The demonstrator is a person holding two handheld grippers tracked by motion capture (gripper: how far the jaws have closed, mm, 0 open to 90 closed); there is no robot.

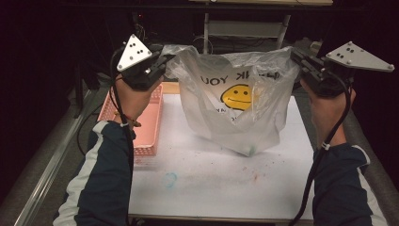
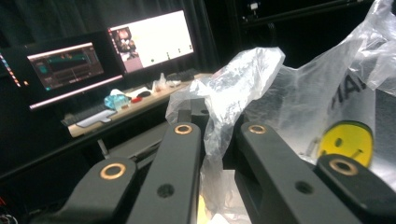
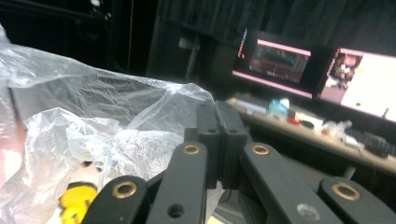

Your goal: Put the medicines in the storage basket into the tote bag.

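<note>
A clear plastic bag (image 1: 237,101) with a yellow smiley face and black lettering hangs above the white table, stretched between both grippers. My left gripper (image 1: 165,60) is shut on the bag's left handle (image 2: 219,121), which bunches up between the jaws. My right gripper (image 1: 295,55) is shut on the bag's right handle (image 3: 154,116); its jaws are pressed together with the film pinched at their left side. Something small and greenish lies in the bag's bottom (image 1: 251,149), which touches the table. The smiley also shows in the left gripper view (image 2: 348,142).
A pink mesh basket (image 1: 146,129) stands at the table's left edge under my left hand. The white table top (image 1: 211,179) is stained in front. Monitors (image 2: 149,39) and a cluttered desk (image 3: 317,128) stand far behind in the dark room.
</note>
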